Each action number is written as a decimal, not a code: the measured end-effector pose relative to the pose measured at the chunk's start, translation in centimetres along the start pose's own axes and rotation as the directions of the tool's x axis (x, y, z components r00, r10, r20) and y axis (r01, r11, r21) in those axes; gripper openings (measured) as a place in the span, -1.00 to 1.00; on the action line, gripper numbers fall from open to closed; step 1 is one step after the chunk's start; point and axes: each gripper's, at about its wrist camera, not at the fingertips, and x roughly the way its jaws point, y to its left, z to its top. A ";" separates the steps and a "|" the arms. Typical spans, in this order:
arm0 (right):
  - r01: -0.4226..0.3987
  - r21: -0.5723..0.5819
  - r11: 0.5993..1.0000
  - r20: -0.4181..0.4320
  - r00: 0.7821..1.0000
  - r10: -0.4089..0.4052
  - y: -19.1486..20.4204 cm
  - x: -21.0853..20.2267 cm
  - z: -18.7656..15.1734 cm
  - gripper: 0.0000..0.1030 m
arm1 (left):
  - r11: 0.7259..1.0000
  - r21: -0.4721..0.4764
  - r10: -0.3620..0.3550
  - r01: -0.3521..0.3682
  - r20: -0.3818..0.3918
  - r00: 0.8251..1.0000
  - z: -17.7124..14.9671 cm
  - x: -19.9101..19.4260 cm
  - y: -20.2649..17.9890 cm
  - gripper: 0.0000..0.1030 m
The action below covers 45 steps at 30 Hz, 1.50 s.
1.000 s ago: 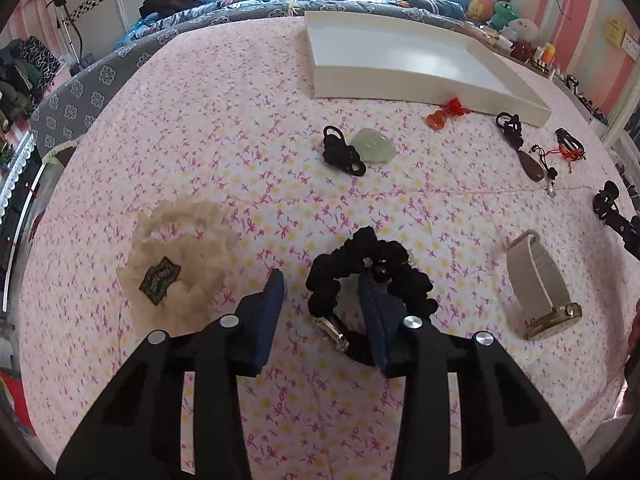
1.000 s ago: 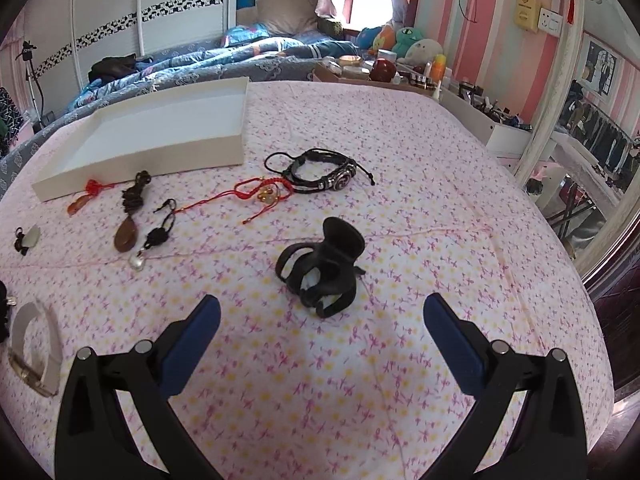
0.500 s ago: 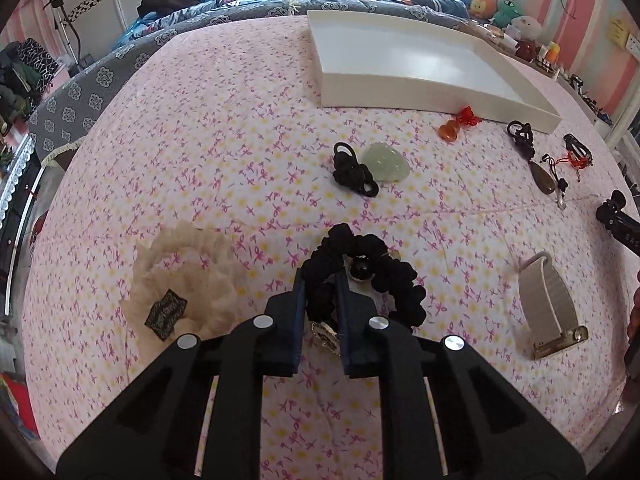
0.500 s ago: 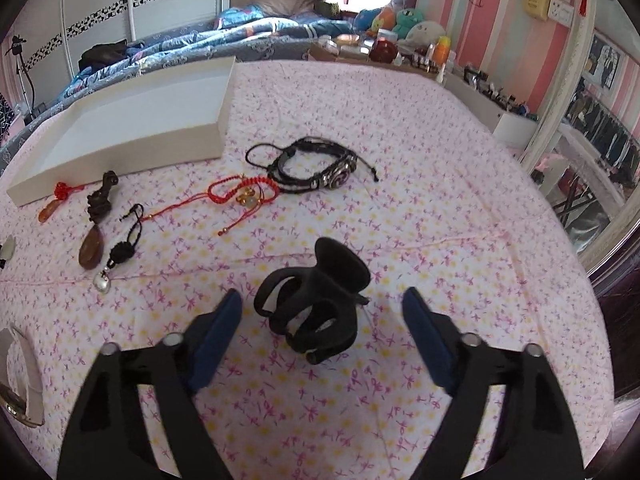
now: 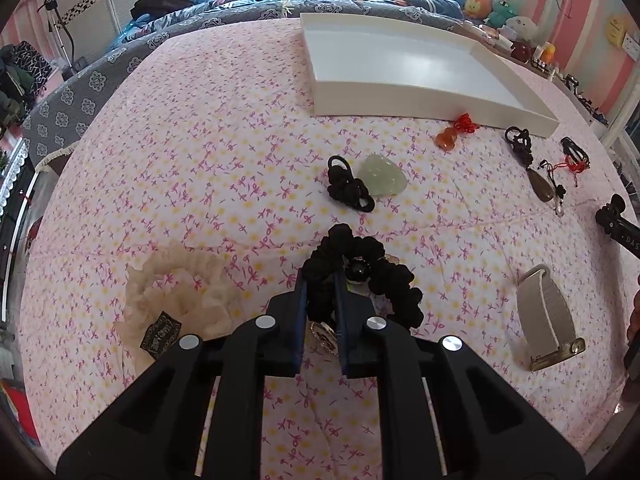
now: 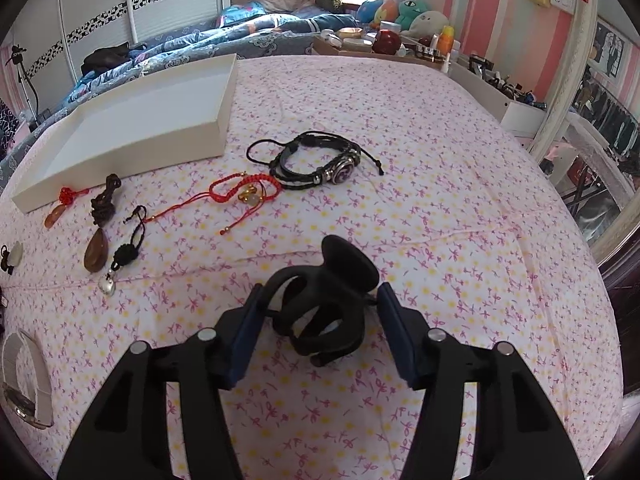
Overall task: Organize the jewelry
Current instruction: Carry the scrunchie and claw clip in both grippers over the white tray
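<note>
My left gripper (image 5: 320,284) is shut on a black ruffled scrunchie bracelet (image 5: 372,272) with a bead and a metal charm, low over the pink flowered bedspread. My right gripper (image 6: 320,300) is open, its blue pads either side of a black hair claw clip (image 6: 328,304) lying on the spread; the pads do not seem to press it. An empty white tray (image 5: 400,60) stands at the far side, also shown in the right wrist view (image 6: 132,120).
On the spread lie a cream lace scrunchie (image 5: 176,300), a jade pendant with black cord (image 5: 380,180), an orange pendant (image 5: 450,138), a beige watch strap (image 5: 548,316), a brown pendant (image 6: 96,248), a red cord bracelet (image 6: 244,192) and black leather bracelets (image 6: 320,160).
My left gripper closed on the black scrunchie bracelet and came a little forward. My right gripper moved forward over the claw clip and its pads narrowed around it.
</note>
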 end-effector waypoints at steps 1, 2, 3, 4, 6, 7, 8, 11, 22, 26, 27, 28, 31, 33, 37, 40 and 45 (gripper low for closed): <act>0.002 -0.001 1.000 0.003 1.000 -0.002 -0.2 -0.2 0.1 0.11 | 1.000 0.000 -0.005 0.005 0.004 1.000 0.1 0.0 0.0 -0.81; 0.005 -0.002 1.000 0.006 1.000 -0.005 -0.2 -0.3 0.1 0.11 | 1.000 0.001 -0.008 0.008 0.008 1.000 0.2 0.0 -0.1 -0.81; 0.007 -0.004 1.000 0.007 1.000 -0.007 -0.3 -0.4 0.2 0.11 | 1.000 0.003 -0.008 0.008 0.011 1.000 0.3 -0.1 -0.1 -0.81; 0.005 -0.005 1.000 0.008 1.000 -0.005 -0.3 -0.6 0.3 0.11 | 1.000 0.004 -0.008 0.008 0.013 1.000 0.4 -0.1 -0.2 -0.81; -0.004 -0.003 1.000 0.011 1.000 0.004 -0.5 -0.8 0.7 0.11 | 1.000 0.000 -0.023 0.023 0.015 1.000 0.9 -0.3 -0.1 -0.81; -0.010 -0.006 1.000 0.013 1.000 0.010 -0.5 -1.0 0.9 0.11 | 1.000 -0.001 -0.028 0.028 0.016 0.999 1.1 -0.4 -0.1 -0.81; -0.011 -0.011 1.000 0.014 1.000 0.012 -0.6 -1.1 1.2 0.11 | 1.000 -0.003 -0.029 0.029 0.017 0.999 1.5 -0.5 -0.1 -0.81; -0.030 -0.038 0.999 0.020 0.999 0.031 -0.3 -1.3 2.4 0.11 | 0.999 0.001 -0.037 0.037 0.027 0.999 2.7 -1.2 0.0 -0.81; -0.164 -0.157 0.974 0.078 0.981 0.178 4.1 -2.1 9.5 0.11 | 0.990 0.083 -0.121 0.113 0.093 0.988 9.4 -3.8 -1.9 -0.81; -0.163 -0.200 0.966 0.126 0.973 0.191 6.6 -2.4 13.0 0.11 | 0.983 0.120 -0.156 0.139 0.141 0.978 12.5 -5.2 -2.8 -0.81; -0.169 -0.203 0.965 0.127 0.972 0.197 6.9 -2.3 13.6 0.11 | 0.982 0.123 -0.158 0.141 0.144 0.977 13.2 -5.1 -2.9 -0.81; -0.188 -0.203 0.961 0.124 0.969 0.215 7.7 -1.8 14.7 0.11 | 0.981 0.131 -0.162 0.143 0.142 0.977 14.4 -4.8 -3.1 -0.81; -0.224 -0.196 0.955 0.094 0.965 0.246 9.3 -0.2 16.9 0.11 | 0.978 0.132 -0.174 0.158 0.119 0.977 17.2 -3.4 -3.5 -0.81; -0.241 -0.197 0.950 0.070 0.963 0.259 10.4 1.4 18.2 0.11 | 0.977 0.117 -0.189 0.177 0.100 0.977 19.3 -1.7 -3.7 -0.81; -0.238 -0.204 0.950 0.021 0.969 0.248 12.5 5.2 21.0 0.11 | 0.972 0.111 -0.216 0.209 0.063 0.974 22.7 2.0 -4.0 -0.81; -0.223 -0.204 0.953 0.006 0.974 0.228 13.8 7.6 22.8 0.11 | 0.969 0.099 -0.230 0.225 0.033 0.973 24.7 4.7 -4.0 -0.81; -0.185 -0.228 0.956 -0.018 0.982 0.186 15.8 11.0 25.1 0.11 | 0.973 0.110 -0.201 0.201 -0.015 0.979 27.2 8.8 -4.5 -0.81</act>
